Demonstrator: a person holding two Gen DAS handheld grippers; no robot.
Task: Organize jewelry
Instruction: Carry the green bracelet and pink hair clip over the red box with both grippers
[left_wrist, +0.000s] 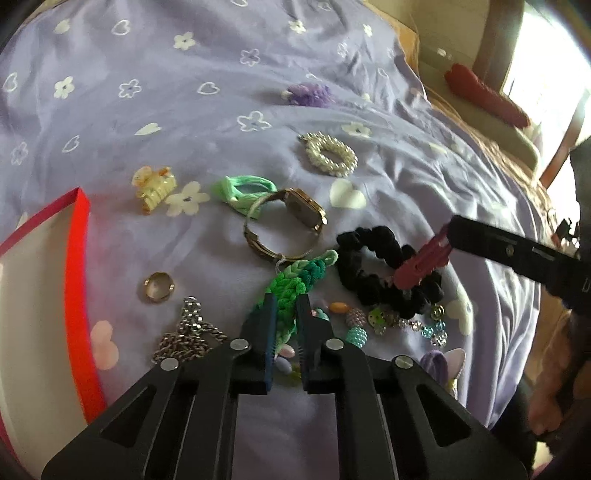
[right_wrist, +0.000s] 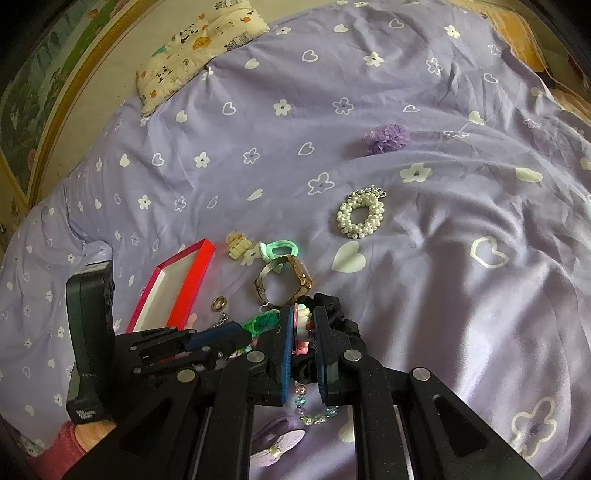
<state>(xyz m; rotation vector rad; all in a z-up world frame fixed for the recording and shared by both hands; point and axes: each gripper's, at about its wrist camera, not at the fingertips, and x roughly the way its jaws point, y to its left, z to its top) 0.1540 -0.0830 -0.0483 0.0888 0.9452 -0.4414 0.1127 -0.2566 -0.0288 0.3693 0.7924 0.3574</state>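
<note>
Jewelry lies scattered on a purple bedsheet. My left gripper (left_wrist: 286, 306) is shut on a green braided cord (left_wrist: 295, 284), close above the sheet. My right gripper (right_wrist: 302, 325) is shut on a pink and white beaded charm (right_wrist: 301, 326) of a bead bracelet (right_wrist: 314, 415), over a black scrunchie (left_wrist: 373, 266). Near them lie a gold watch (left_wrist: 291, 218), a ring (left_wrist: 159, 287), a silver chain (left_wrist: 188, 332), a mint hair tie (left_wrist: 242, 190), a yellow claw clip (left_wrist: 153, 186) and a pearl scrunchie (left_wrist: 330, 153). The red box (left_wrist: 77, 280) stands open at the left.
A purple pompom tie (right_wrist: 386, 138) lies farther up the bed. A purple bow clip (right_wrist: 275, 441) lies under my right gripper. A patterned pillow (right_wrist: 195, 48) sits at the bed's head. A wooden chair (left_wrist: 498, 122) stands beside the bed.
</note>
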